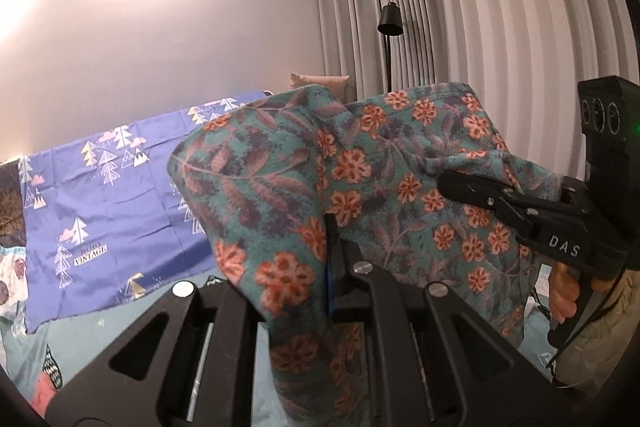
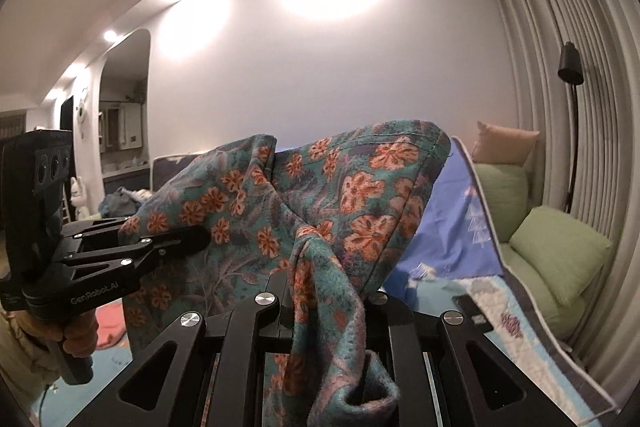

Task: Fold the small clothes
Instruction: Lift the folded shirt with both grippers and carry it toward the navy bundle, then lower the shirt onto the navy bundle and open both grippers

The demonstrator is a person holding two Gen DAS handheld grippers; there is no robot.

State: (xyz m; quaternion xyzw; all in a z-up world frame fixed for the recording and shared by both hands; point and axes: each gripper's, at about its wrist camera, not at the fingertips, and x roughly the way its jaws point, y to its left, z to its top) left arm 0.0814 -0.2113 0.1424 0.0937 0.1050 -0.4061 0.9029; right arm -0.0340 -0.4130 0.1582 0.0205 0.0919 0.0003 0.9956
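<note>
A teal fleece garment with orange flowers (image 1: 360, 167) hangs lifted in the air between both grippers. At the bottom of the left wrist view, my left gripper (image 1: 334, 247) is shut on one bunched edge of it. My right gripper (image 1: 452, 183) comes in from the right, shut on the other edge. In the right wrist view the garment (image 2: 360, 195) drapes over my right gripper (image 2: 296, 279), whose fingertips are buried in cloth. The left gripper (image 2: 196, 239) pinches the fabric at the left. A hand (image 2: 78, 339) holds its handle.
A blue sheet with a tree print (image 1: 112, 195) lies on the bed behind the garment. Green cushions (image 2: 560, 251) and a peach pillow (image 2: 504, 143) sit at the right by the pleated curtain (image 1: 500, 27). A black floor lamp (image 1: 390, 19) stands there. A small black object (image 2: 472, 311) lies on the bedding.
</note>
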